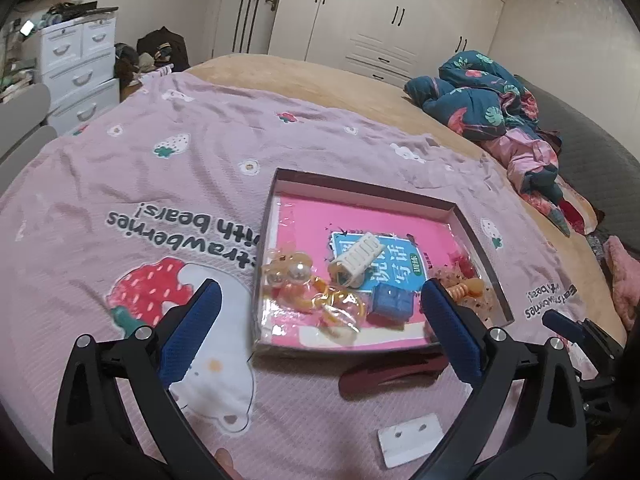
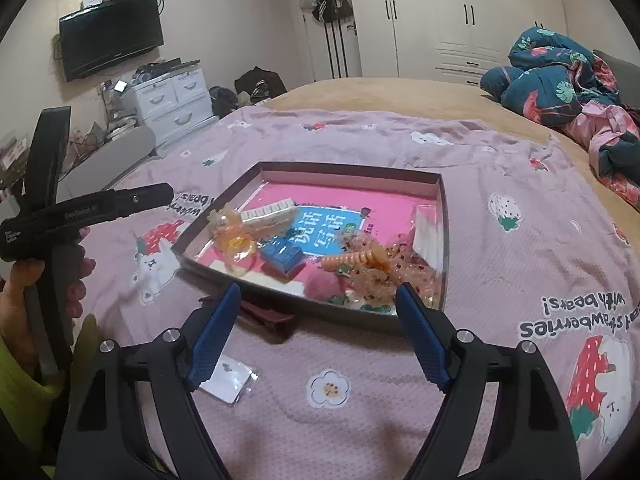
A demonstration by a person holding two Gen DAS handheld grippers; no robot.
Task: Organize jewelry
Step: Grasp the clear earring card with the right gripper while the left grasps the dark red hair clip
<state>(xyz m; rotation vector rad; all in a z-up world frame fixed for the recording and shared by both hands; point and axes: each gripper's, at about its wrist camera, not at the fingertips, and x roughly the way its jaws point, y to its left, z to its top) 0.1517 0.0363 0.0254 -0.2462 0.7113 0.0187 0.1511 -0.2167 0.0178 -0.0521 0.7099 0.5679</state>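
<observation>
A shallow cardboard tray (image 1: pixel 360 188) (image 2: pixel 352 168) with a pink printed bottom lies on the pink strawberry blanket. Inside it are a pearl hair piece (image 1: pixel 286 272), a white comb clip (image 1: pixel 356 264) (image 2: pixel 268 212), a small blue box (image 1: pixel 390 300) (image 2: pixel 282 256) and an orange spiral tie (image 1: pixel 464 290) (image 2: pixel 356 260). A dark red hair clip (image 1: pixel 384 376) (image 2: pixel 268 314) and a white earring card (image 1: pixel 410 440) (image 2: pixel 230 378) lie on the blanket in front of the tray. My left gripper (image 1: pixel 320 286) hovers open over the tray's near edge. My right gripper (image 2: pixel 319 288) is also open and holds nothing.
A crumpled teal floral quilt (image 1: pixel 480 100) (image 2: pixel 560 80) lies at the far right of the bed. White drawers (image 2: pixel 176 96) and a wall television (image 2: pixel 112 32) stand beyond the bed's left side. A hand holds the left gripper's handle (image 2: pixel 80 208) at the left of the right wrist view.
</observation>
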